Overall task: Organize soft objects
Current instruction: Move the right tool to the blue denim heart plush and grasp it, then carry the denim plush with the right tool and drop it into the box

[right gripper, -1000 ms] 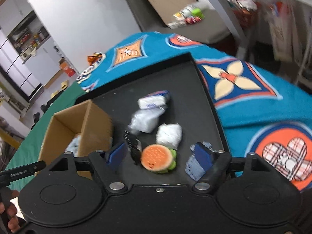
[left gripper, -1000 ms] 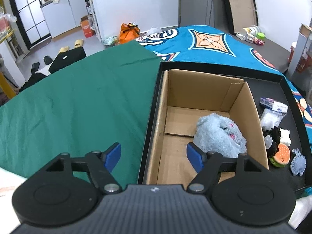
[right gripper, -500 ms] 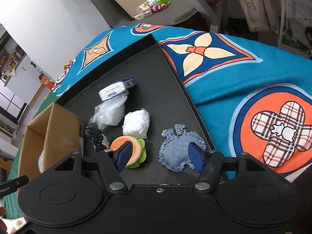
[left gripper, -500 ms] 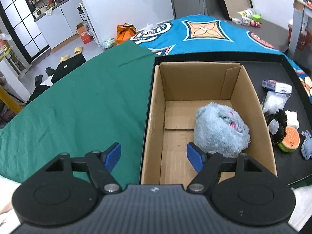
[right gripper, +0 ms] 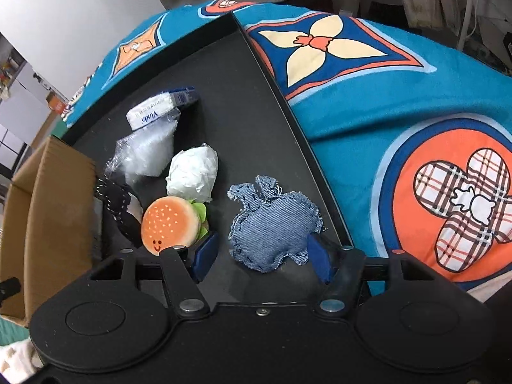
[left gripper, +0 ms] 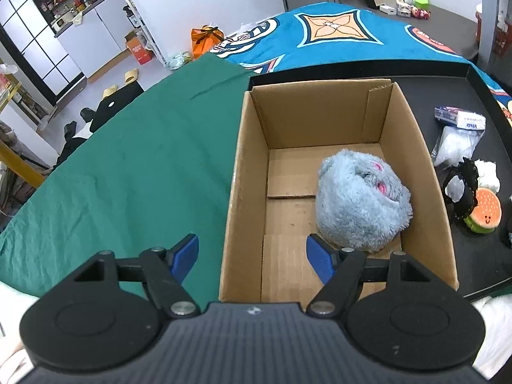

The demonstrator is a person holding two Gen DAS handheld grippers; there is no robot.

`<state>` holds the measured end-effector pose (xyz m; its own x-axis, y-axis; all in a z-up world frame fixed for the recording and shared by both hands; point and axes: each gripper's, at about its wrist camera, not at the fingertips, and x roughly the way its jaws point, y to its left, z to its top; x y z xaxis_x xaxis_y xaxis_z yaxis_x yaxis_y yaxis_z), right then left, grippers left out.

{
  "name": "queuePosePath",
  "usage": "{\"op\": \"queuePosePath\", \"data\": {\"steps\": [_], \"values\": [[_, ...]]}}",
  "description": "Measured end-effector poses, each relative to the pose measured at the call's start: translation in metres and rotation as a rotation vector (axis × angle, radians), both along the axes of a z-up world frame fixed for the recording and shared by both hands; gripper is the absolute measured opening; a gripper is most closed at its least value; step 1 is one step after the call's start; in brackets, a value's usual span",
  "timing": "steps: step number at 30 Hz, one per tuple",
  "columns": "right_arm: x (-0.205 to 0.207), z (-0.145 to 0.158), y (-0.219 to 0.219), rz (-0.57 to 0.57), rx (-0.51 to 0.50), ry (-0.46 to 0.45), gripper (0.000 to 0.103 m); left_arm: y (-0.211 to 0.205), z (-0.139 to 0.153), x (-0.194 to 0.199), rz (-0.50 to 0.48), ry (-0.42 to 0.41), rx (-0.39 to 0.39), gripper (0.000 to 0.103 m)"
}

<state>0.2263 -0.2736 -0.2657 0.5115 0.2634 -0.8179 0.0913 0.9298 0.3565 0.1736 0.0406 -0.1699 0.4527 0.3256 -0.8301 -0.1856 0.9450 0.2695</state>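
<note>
Right wrist view shows your right gripper low over the black tray, with its blue pads on both sides of the denim apple. The jaws are closing, the apple's bottom edge sits between them, and the right pad looks like it just meets the frayed edge. It is not squeezed yet.

That apple looks flat, light and floppy. It will likely bend and droop when you lift it. Take it across the fat stuffed middle, not by the thin stem flaps or the loose threads, which could slip out.

The burger plush sits just beside your left pad, so keep that pad off it.

Your left gripper is open and holds nothing. It hangs over the near left wall of the cardboard box. The fluffy grey toy already lies inside, by the right wall, so the apple should fit in the bare left part.
</note>
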Motion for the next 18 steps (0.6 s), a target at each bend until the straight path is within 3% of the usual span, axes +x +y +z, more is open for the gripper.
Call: {"op": "queuePosePath", "data": {"steps": [10,18], "values": [[0.001,-0.006,0.009,0.004,-0.114,-0.020,0.034,-0.003,-0.002,-0.001,-0.013,0.018,0.014,0.073],[-0.006,0.005,0.003,-0.002,-0.061,-0.063,0.032,0.000,0.002,-0.002,0.005,0.003,0.002,0.073]]}}
